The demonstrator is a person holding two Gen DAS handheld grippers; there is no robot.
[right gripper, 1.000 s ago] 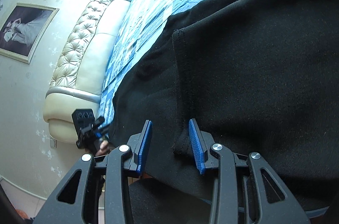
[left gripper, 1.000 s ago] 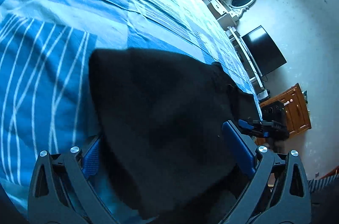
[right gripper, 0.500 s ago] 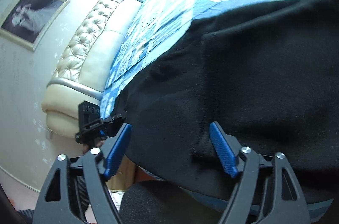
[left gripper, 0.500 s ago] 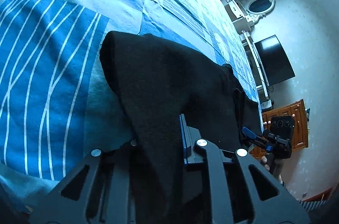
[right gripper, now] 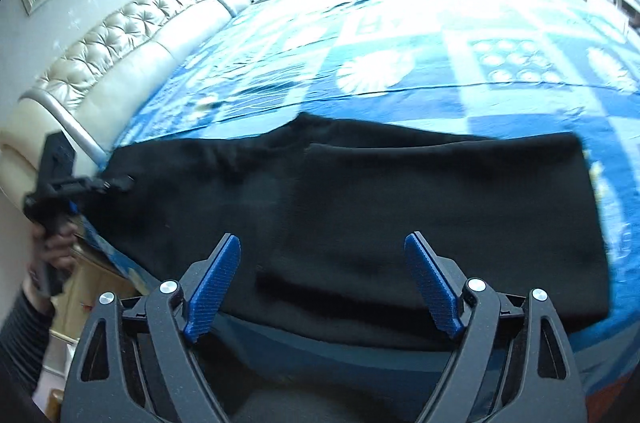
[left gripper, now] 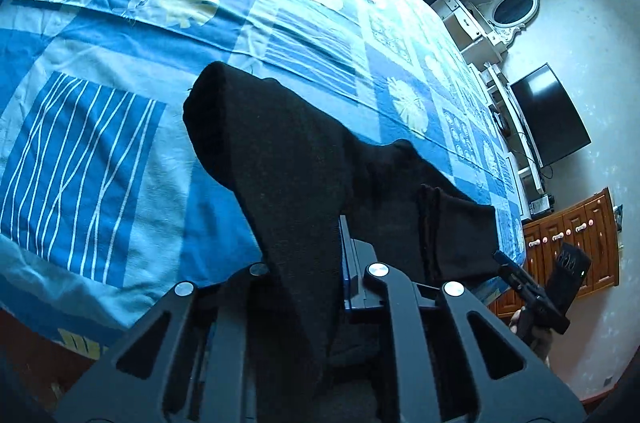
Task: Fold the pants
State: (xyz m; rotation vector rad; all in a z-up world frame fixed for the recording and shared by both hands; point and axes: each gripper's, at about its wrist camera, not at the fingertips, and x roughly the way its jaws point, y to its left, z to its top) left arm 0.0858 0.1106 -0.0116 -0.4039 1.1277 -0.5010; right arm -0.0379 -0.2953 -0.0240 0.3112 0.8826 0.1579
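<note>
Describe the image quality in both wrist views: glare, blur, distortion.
Left wrist view: sharp, strong fisheye bending of the bed, window glare at the top, black pants almost without detail. Right wrist view: the far bedspread blown out to white by window light, soft motion blur on the pants' edges, dark vignette at the corners.

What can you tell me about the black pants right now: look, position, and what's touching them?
The black pants are soft, thick, matte knit fabric, lying across the near edge of the blue patterned bedspread. One end is pinched in the shut left gripper and rises from the bed in a taut ridge. The right gripper hangs open above the flat part, its pads off the cloth, having just opened.
</note>
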